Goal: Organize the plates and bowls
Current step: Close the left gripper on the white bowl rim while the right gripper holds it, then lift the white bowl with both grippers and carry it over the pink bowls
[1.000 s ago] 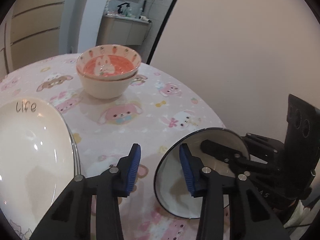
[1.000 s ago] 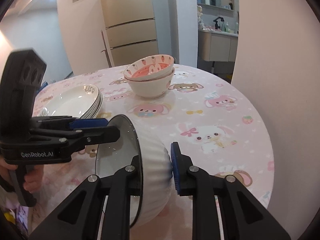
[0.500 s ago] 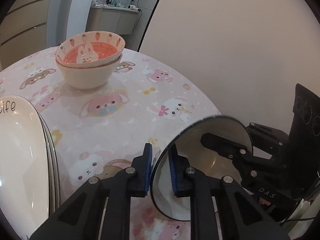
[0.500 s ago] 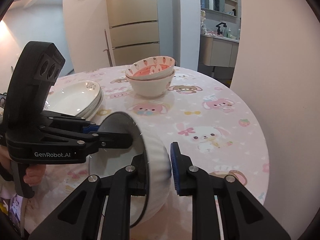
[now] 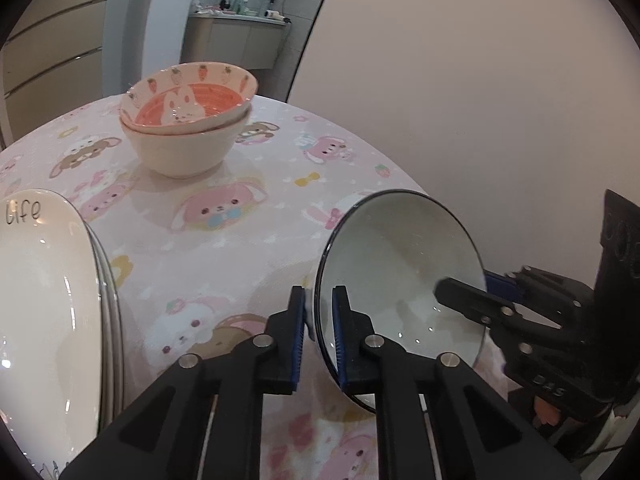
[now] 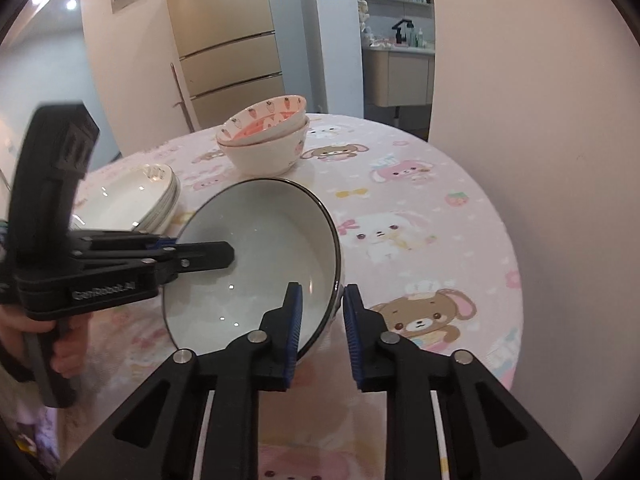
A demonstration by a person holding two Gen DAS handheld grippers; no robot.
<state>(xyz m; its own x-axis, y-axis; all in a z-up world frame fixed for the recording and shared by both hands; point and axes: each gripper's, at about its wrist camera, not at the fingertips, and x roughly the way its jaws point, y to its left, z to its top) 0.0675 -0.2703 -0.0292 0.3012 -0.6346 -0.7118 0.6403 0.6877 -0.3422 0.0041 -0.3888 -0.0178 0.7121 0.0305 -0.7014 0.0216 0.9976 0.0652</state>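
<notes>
A white bowl with a dark rim [image 5: 400, 272] [image 6: 256, 256] is held tilted above the table's near edge. My left gripper [image 5: 319, 336] is shut on its rim. My right gripper [image 6: 320, 332] has its jaws apart around the opposite rim, the pads loose of it. Two stacked pink rabbit bowls [image 5: 188, 128] [image 6: 266, 140] stand at the far side of the table. A stack of white plates marked "life" [image 5: 44, 292] [image 6: 128, 196] sits at the left.
The round table [image 6: 440, 220] has a pink cartoon cloth and drops off at the right and near edges. A cream wall stands close on the right. A fridge and a washbasin counter are behind the table.
My left gripper closed onto the bowl's rim. My right gripper, which gripped the bowl's wall, opened. The bowl tipped from edge-on to facing the right wrist camera.
</notes>
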